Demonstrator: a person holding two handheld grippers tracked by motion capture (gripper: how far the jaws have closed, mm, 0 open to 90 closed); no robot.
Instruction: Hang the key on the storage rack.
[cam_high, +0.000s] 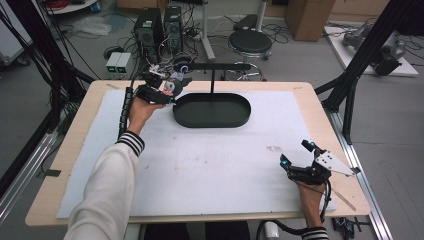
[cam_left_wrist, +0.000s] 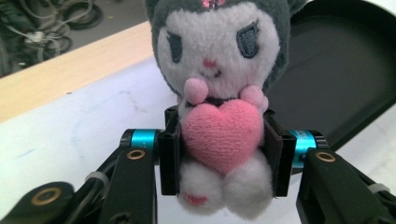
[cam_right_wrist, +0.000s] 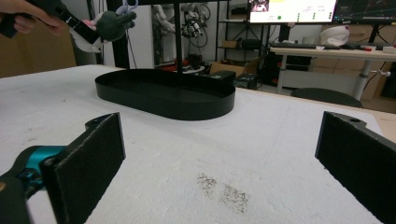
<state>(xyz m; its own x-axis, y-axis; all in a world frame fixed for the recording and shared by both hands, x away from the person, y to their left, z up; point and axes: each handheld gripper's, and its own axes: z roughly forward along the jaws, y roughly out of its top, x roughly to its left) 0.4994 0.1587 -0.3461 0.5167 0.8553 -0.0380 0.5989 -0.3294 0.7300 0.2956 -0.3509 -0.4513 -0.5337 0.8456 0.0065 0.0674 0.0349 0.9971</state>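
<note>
White sleeve (cam_high: 107, 190) with black-striped cuff, black grippers, teal collars and brass screws by the fingers (cam_left_wrist: 170, 158), ribbed black cable (cam_high: 123, 112)

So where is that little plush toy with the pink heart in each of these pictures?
High view: plush toy at upper left, held by the left gripper beside the black oval tray.
Left gripper view: centre, clamped between the fingers.
Right gripper view: top left, seen from behind.
Shared landmark: the black oval tray.
</note>
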